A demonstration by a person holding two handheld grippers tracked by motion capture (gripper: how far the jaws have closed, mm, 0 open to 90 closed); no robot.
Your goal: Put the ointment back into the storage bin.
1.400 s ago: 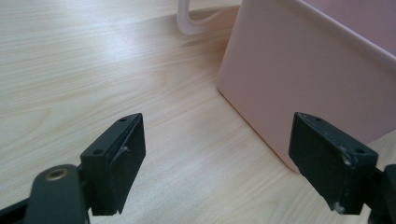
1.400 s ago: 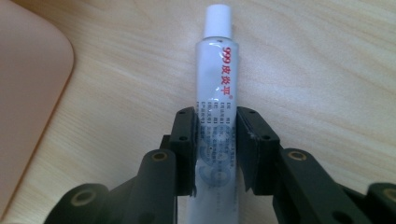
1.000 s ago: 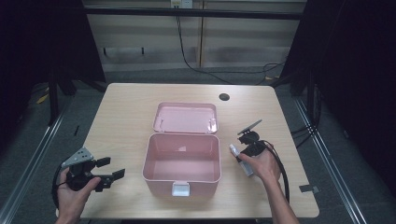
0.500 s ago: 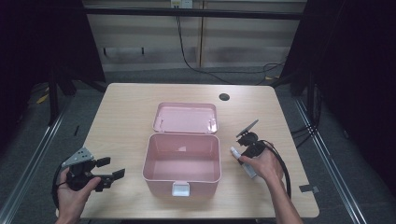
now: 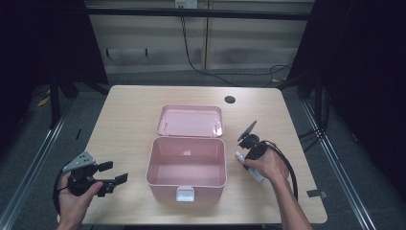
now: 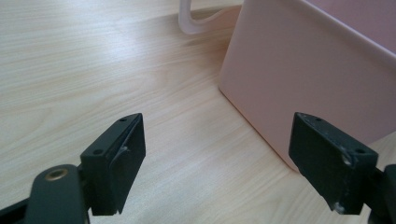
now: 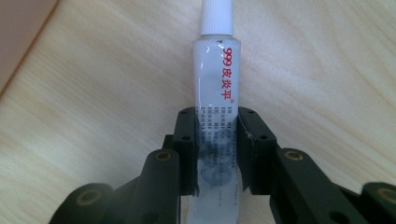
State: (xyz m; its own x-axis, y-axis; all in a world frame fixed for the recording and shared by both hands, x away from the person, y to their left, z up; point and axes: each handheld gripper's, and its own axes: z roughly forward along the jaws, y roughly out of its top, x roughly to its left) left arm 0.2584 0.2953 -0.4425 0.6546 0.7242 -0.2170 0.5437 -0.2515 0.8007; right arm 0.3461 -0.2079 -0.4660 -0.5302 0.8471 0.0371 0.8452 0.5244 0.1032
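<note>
On the tabletop (image 5: pixel 129 110), bare wood runs wide on every side of the open pink box (image 5: pixel 186 165), whose lid (image 5: pixel 190 121) lies flat behind it, well short of the far edge and the small round hole (image 5: pixel 230 99) there. At the box's right wall, with a clear strip of wood between, the right gripper (image 7: pixel 217 144) has its jaws clamped on the lower body of a white tube (image 7: pixel 217 88), its ribbed cap pointing away. Near the front left edge, the left gripper (image 5: pixel 113 178) holds its jaws wide apart with nothing between them, just beside the box's left wall.
</note>
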